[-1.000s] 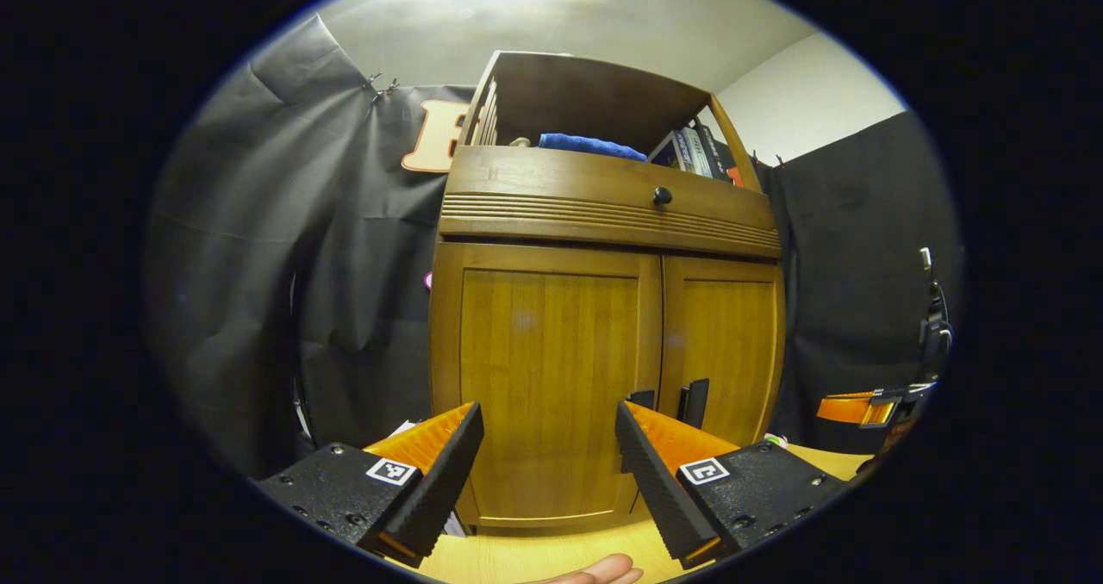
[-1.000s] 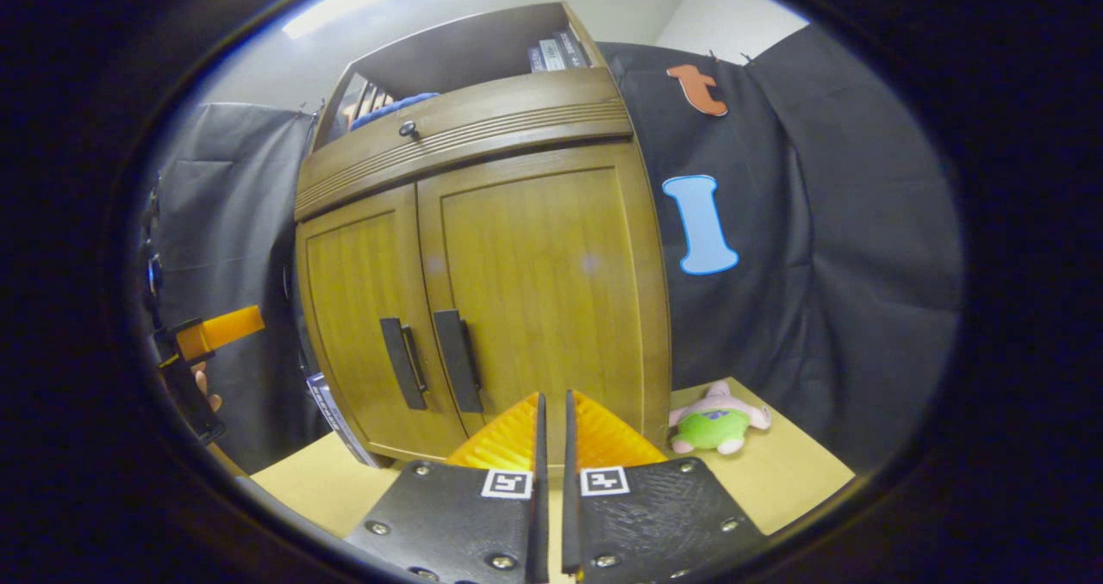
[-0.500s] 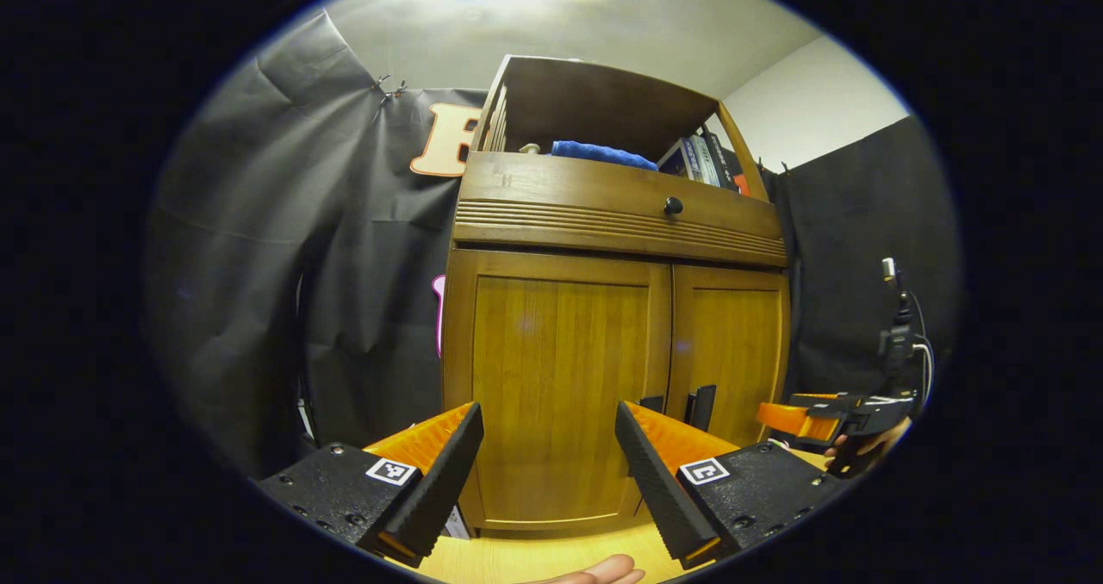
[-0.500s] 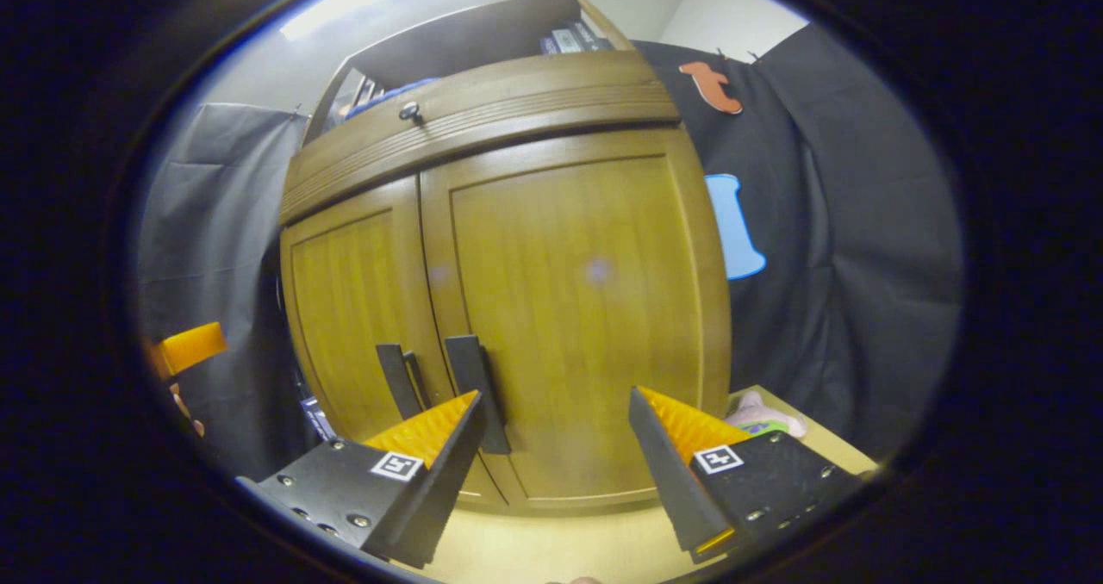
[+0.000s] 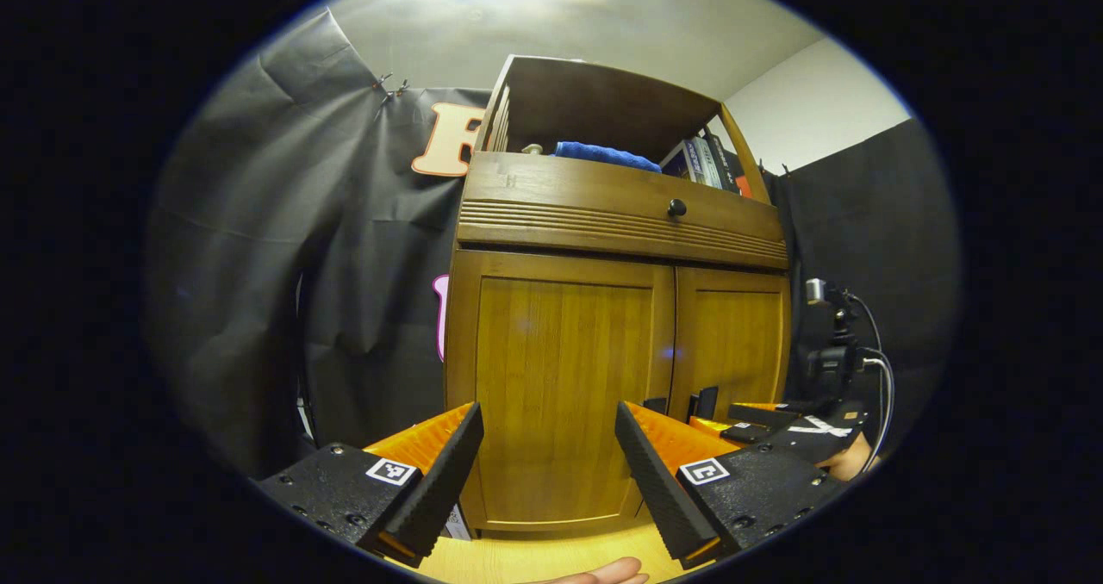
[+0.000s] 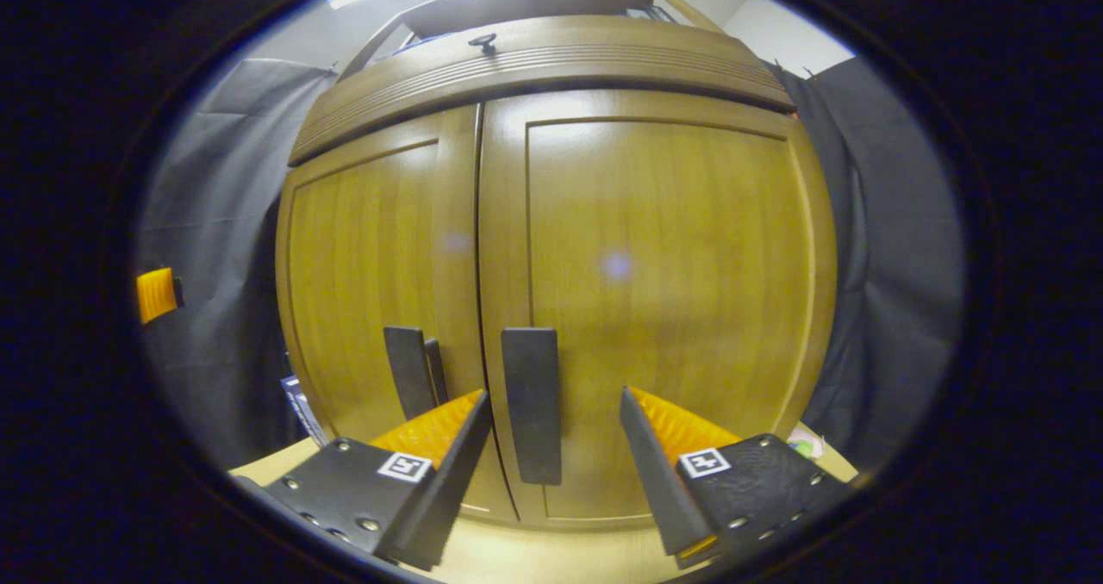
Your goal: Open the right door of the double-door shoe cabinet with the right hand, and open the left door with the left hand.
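Right gripper view: my right gripper (image 6: 551,446) has spread its jaws since a second ago and closed in on the right door's handle (image 6: 532,403), which now sits between the fingers, not yet pinched. Both doors of the shoe cabinet (image 6: 655,248) remain shut. My left gripper (image 5: 548,463), jaws apart, hangs back before the left door (image 5: 560,386). I judge the grasp comes next.
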Action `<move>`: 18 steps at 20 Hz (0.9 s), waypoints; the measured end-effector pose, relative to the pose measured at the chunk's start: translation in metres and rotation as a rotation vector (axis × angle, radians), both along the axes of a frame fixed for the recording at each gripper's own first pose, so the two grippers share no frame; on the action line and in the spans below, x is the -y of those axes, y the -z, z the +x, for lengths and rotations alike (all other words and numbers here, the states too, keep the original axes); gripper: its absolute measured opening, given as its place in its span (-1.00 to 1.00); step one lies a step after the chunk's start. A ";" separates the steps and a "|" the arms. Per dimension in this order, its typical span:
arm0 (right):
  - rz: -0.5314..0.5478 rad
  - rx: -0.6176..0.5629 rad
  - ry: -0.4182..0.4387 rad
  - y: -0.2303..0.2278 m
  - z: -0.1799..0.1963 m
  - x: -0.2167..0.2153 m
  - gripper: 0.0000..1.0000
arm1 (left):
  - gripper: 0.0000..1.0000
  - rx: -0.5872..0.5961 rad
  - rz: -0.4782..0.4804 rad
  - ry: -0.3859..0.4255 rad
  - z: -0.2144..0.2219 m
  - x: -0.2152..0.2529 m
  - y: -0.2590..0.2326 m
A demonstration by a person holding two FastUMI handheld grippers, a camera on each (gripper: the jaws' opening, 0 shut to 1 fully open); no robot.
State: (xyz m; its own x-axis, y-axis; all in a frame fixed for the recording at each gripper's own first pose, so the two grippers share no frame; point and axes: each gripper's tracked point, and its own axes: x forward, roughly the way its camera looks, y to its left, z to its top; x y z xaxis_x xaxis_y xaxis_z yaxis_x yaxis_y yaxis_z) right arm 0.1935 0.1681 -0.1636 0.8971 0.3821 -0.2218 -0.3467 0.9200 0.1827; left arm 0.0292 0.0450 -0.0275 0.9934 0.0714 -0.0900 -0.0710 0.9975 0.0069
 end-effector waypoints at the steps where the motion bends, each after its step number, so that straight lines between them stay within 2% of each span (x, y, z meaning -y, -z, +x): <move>1: 0.023 -0.002 -0.004 0.001 0.005 -0.010 0.50 | 0.83 -0.002 -0.001 -0.002 0.001 -0.002 0.000; 2: 0.051 -0.015 -0.027 0.000 0.004 -0.018 0.27 | 0.90 -0.003 -0.001 -0.003 0.002 -0.003 0.000; 3: 0.034 -0.020 -0.022 0.004 0.009 -0.022 0.04 | 0.83 -0.005 0.000 -0.005 0.002 -0.003 0.001; 4: -0.007 -0.006 -0.024 0.006 0.009 -0.021 -0.34 | 0.83 -0.006 0.000 -0.007 0.002 -0.003 0.002; 5: -0.023 0.011 -0.022 0.005 0.010 -0.020 -0.34 | 0.83 -0.007 0.001 -0.009 0.003 -0.003 0.002; 6: -0.013 -0.003 -0.023 0.006 0.008 -0.020 -0.44 | 0.90 -0.010 0.001 -0.007 0.003 -0.001 0.002; 7: 0.007 -0.010 -0.025 0.004 0.005 -0.020 -0.44 | 0.84 -0.013 0.002 -0.005 0.004 0.000 0.005; 10: 0.018 -0.009 -0.046 -0.001 -0.005 -0.014 -0.44 | 0.84 -0.018 0.020 -0.005 0.004 0.003 0.007; 12: 0.007 -0.005 -0.062 -0.003 -0.026 0.001 -0.44 | 0.84 -0.019 0.025 0.004 0.004 0.006 0.008; 13: 0.007 -0.008 -0.066 -0.005 -0.033 0.007 -0.53 | 0.84 -0.021 0.030 0.009 0.004 0.008 0.009; 14: 0.007 -0.009 -0.072 -0.006 -0.039 0.012 -0.53 | 0.84 -0.021 0.035 0.014 0.004 0.010 0.009; 15: 0.008 -0.013 -0.078 -0.008 -0.045 0.018 -0.44 | 0.84 -0.022 0.041 0.019 0.004 0.014 0.009; 18: 0.013 -0.018 -0.093 -0.010 -0.060 0.033 -0.44 | 0.91 -0.023 0.049 0.025 0.003 0.021 0.011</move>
State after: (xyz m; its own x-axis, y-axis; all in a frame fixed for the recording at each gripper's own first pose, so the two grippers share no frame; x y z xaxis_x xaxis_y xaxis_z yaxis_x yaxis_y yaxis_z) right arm 0.1338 0.1346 -0.1534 0.8535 0.4664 -0.2323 -0.4269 0.8816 0.2014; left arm 0.0322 0.0240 -0.0388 0.9926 0.0515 -0.1099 -0.0454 0.9973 0.0571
